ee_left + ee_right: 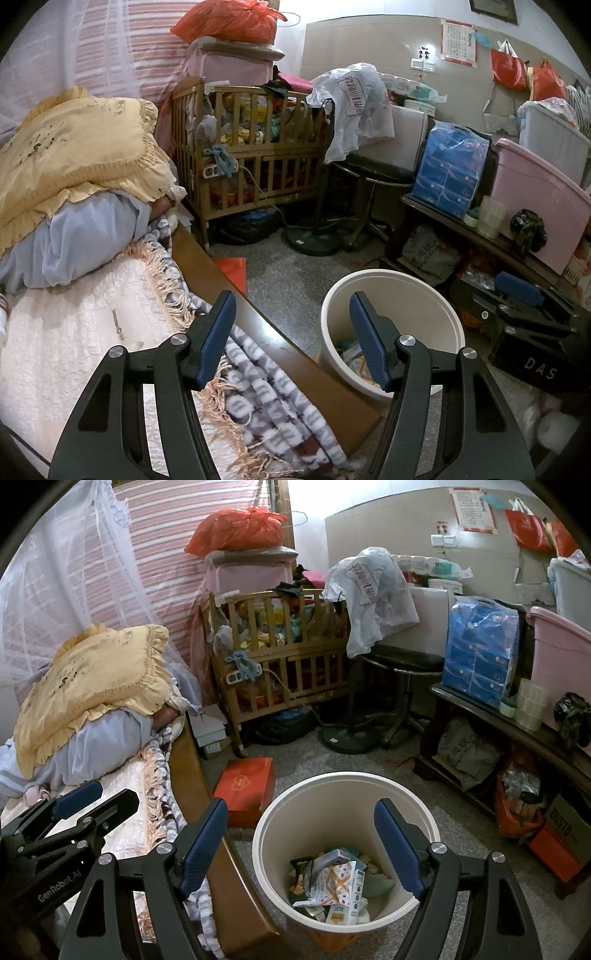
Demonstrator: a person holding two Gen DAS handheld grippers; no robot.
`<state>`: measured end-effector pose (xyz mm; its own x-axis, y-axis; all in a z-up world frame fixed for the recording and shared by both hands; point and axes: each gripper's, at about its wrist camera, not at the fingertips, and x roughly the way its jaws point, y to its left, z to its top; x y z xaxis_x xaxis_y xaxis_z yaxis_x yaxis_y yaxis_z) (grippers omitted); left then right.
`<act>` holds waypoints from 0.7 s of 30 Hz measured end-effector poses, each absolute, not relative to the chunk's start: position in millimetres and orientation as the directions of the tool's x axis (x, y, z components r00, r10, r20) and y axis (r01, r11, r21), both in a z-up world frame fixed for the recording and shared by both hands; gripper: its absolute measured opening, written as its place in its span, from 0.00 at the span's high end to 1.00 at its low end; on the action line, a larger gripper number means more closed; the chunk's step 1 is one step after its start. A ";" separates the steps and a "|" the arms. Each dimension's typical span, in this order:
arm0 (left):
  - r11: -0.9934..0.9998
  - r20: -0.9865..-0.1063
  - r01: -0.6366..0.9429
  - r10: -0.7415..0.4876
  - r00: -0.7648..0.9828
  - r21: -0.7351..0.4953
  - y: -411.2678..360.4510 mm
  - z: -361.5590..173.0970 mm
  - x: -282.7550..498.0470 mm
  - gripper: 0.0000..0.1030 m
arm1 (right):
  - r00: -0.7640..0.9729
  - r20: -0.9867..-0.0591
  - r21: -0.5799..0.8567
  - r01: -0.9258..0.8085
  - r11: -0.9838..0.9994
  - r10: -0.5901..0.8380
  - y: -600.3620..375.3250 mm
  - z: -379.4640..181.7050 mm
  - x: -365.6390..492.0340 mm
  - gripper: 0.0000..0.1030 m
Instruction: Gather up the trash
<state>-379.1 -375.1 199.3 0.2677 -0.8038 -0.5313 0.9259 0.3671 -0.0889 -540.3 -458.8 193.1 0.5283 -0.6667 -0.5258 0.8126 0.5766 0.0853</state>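
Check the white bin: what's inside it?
The white bin holds crumpled wrappers and small cartons, piled at the bottom, well below the rim. Whatever lies under that top layer is covered. Neither gripper holds anything.

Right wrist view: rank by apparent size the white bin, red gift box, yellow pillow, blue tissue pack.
1. White bin, though it is nearest the camera, which inflates it.
2. Yellow pillow, close behind the bin.
3 and 4. Blue tissue pack and red gift box look alike; not ranked.
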 end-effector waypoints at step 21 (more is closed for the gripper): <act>0.371 -0.538 0.924 -0.800 0.267 -0.093 -373.9 194.0 -382.3 0.39 | 0.534 -0.536 0.090 0.806 0.585 -0.654 -466.9 183.2 -545.0 0.22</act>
